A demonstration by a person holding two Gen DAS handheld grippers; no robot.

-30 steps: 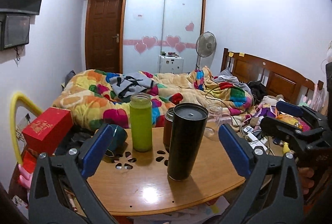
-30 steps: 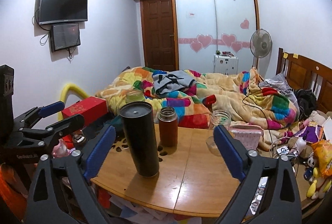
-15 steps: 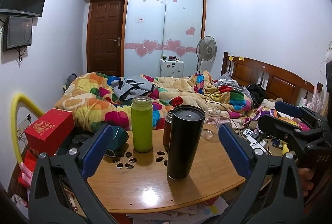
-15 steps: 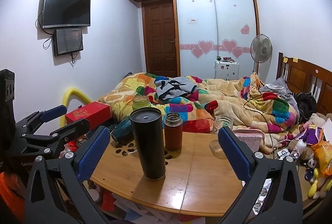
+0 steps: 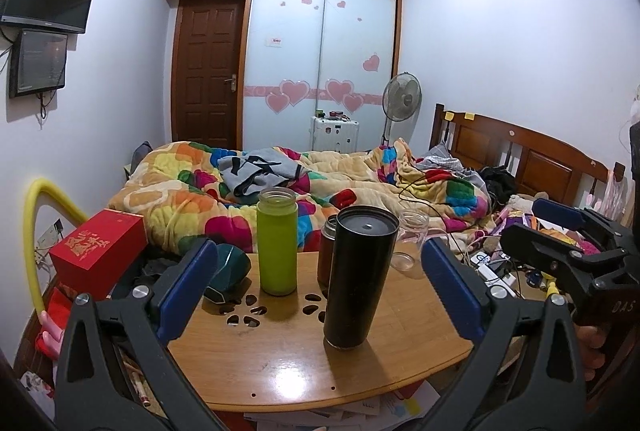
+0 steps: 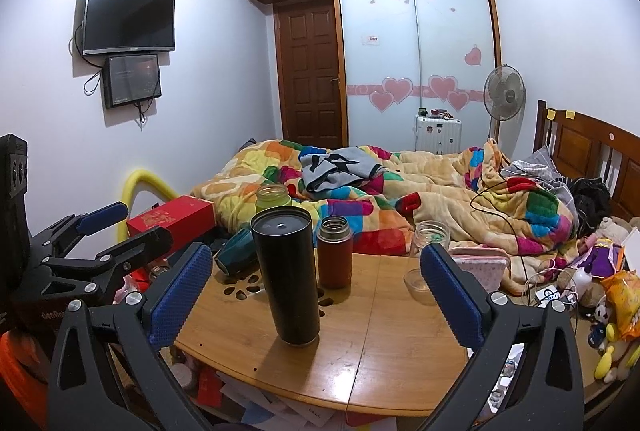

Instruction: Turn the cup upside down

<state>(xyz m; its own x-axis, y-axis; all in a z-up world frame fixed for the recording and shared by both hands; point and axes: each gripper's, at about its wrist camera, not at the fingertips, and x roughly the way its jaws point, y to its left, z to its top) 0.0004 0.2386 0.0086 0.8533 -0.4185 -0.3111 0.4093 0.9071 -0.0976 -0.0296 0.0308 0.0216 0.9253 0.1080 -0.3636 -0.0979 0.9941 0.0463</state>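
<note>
In the left wrist view, the left gripper (image 5: 316,287) has its two blue padded fingers (image 5: 184,287) spread wide apart, and nothing is between them. It hangs over the near edge of the round wooden table (image 5: 280,363). The tall black cylindrical cup (image 5: 358,275) stands upright on the table, in the gap between the fingers but farther away, not touched by them. Its flat end faces up. Behind it to the left stands a lime-green bottle with a clear glass neck (image 5: 277,241), also upright. A small brown bottle (image 5: 330,251) is just behind the black cup and partly hidden by it. A clear glass jar (image 5: 410,239) stands to the right, at the far side of the table. A dark teal cup (image 5: 228,271) lies on its side near the left finger. A red cardboard box (image 5: 98,251) is at the left, beyond the table. The right gripper (image 5: 560,231) shows at the right edge, and its jaws stand open.

In the right wrist view, the right gripper (image 6: 318,291) also has its blue fingers (image 6: 180,295) far apart and holds nothing. The black cup (image 6: 289,279) stands upright between them, apart from both. The brown bottle (image 6: 335,251) is just beside it to the right. The glass jar (image 6: 432,237) is behind the right finger. The left gripper (image 6: 116,227) shows at the left, open.
</note>
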